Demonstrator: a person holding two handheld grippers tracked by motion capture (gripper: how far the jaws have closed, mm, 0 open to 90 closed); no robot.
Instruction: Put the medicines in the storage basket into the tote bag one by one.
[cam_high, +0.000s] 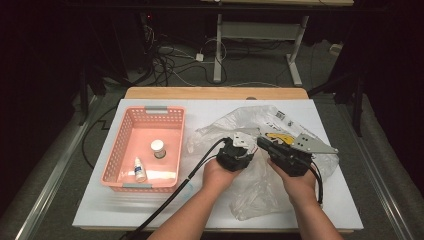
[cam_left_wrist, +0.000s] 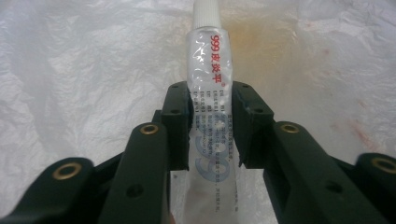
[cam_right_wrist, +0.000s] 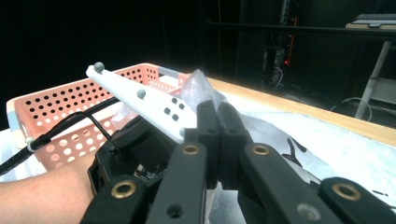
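In the high view, nearest the camera, two forearms reach up from the bottom edge. The left gripper (cam_high: 235, 150) and right gripper (cam_high: 280, 150) work side by side in a crumpled clear plastic bag (cam_high: 250, 195) on the white table (cam_high: 100, 215).

In the left gripper view the jaws flank a white ointment tube (cam_left_wrist: 212, 93) with red print; the pads sit at its sides, though whether they press is unclear. The tube's long axis runs straight away from the jaws, ribbed cap farthest.

The right gripper's jaws are closed, pinching a fold of the bag.

Left of the bag, the pink perforated basket (cam_high: 120, 145) holds a small dropper bottle (cam_high: 139, 170) and, beyond it, a white-capped jar (cam_high: 158, 148).
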